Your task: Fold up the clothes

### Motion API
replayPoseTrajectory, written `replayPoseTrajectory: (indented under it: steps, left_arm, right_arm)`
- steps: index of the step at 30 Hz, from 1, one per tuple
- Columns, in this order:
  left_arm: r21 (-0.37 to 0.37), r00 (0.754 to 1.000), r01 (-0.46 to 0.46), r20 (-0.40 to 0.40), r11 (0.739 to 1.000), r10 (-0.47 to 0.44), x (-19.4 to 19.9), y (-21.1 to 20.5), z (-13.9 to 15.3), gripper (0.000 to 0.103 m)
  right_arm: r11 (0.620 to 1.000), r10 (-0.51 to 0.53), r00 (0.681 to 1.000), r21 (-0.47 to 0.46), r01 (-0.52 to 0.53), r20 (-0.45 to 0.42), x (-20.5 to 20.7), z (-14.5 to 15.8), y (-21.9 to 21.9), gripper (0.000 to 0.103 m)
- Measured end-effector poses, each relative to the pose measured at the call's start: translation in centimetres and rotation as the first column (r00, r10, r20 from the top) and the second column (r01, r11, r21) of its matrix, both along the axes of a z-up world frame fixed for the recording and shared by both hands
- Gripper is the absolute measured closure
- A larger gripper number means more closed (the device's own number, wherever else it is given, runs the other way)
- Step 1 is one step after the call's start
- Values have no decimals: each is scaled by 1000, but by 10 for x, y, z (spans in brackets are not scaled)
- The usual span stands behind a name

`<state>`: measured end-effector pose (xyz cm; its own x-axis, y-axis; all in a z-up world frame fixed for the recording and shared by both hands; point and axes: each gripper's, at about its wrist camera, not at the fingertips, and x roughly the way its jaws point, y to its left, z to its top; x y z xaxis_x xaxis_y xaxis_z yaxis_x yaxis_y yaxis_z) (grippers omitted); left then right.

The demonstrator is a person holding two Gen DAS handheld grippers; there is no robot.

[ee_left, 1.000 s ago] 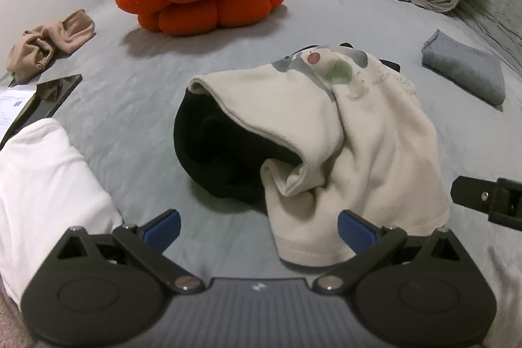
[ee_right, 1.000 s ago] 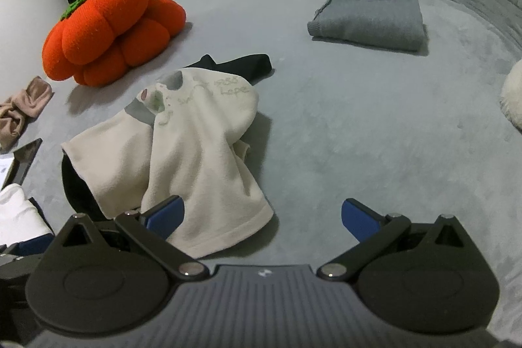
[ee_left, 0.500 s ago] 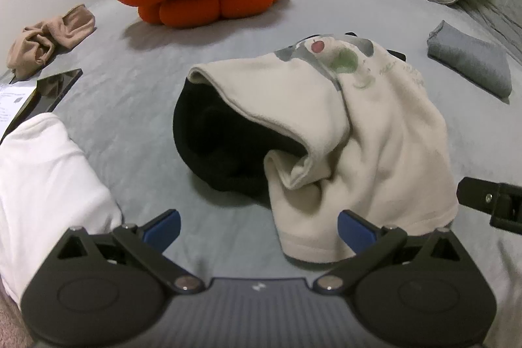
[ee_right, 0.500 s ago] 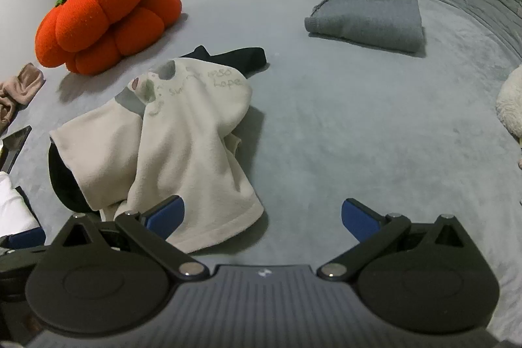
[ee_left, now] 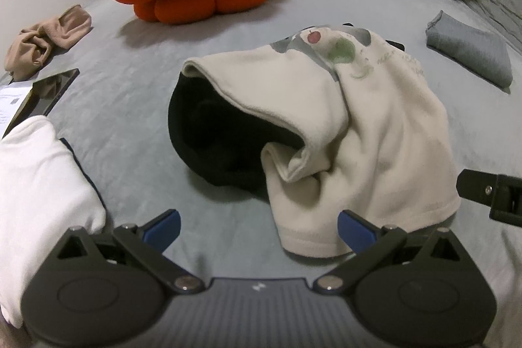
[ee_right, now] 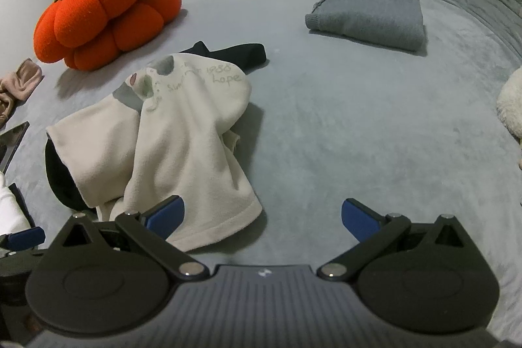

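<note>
Left wrist view: left gripper fingers spread wide, holding nothing, just short of cream garment's near hem. Right gripper likewise wide apart, empty, its left finger over hem corner.

Step judged: approach to grasp. Advice: pinch single hem layer at each near corner, avoid catching black garment beneath, lift and spread flat before folding.

Cream garment: crumpled mid-bed, fleecy, apple print and grey lettering, draped over black piece, folds bunched at near edge.
</note>
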<state>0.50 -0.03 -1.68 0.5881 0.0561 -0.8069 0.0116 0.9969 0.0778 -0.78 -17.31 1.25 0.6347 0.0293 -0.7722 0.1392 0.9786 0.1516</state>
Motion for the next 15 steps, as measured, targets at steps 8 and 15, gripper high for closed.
replayPoseTrajectory:
  steps: [8,15]
  left_arm:
    - [8,1000,2,-7,1000,-2,1,-2,-2,1]
    - [20,1000,11,-18,1000,-11,1,-2,-3,1]
  right_arm:
    - [1000,3,1000,0,-3,-2,0,0,0,0]
    - [1000,1,1000,3,-1,-11,3,-2,0,0]
